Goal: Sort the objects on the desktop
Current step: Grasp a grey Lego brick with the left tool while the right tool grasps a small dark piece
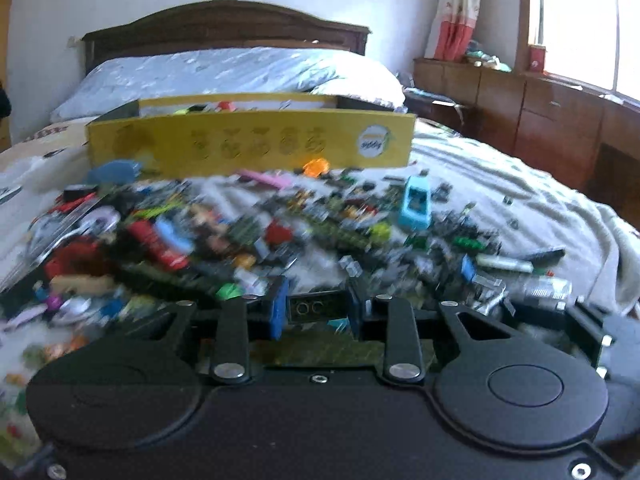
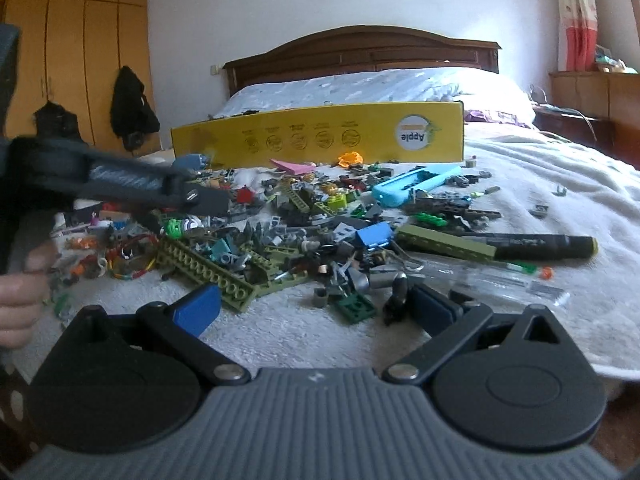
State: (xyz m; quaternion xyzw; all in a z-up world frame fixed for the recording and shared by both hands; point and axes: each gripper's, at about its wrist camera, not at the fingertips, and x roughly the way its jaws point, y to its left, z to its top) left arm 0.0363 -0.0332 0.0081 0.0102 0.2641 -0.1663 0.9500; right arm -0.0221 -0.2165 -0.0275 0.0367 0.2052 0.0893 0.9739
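A heap of small building bricks and desk items (image 2: pixel 304 232) covers the white blanket (image 2: pixel 560 184) on the bed. My left gripper (image 1: pixel 316 310) is shut on a small dark studded brick (image 1: pixel 314 307), held above the heap. It also shows blurred in the right wrist view (image 2: pixel 208 200), over the heap's left part. My right gripper (image 2: pixel 316 306) is open and empty, low at the heap's near edge, with a green plate (image 2: pixel 356 306) between its blue pads. A yellow cardboard box (image 2: pixel 320 136) stands open behind the heap; it also shows in the left wrist view (image 1: pixel 248 142).
A light blue remote case (image 2: pixel 416 184), a black marker (image 2: pixel 540 246), a clear pen (image 2: pixel 496 276), a long olive studded beam (image 2: pixel 208 270) and a blue binder clip (image 2: pixel 374 236) lie in the heap. A pillow (image 2: pixel 360 84) and wooden headboard (image 2: pixel 360 48) stand behind the box. A wooden cabinet (image 1: pixel 540 116) lines the right wall.
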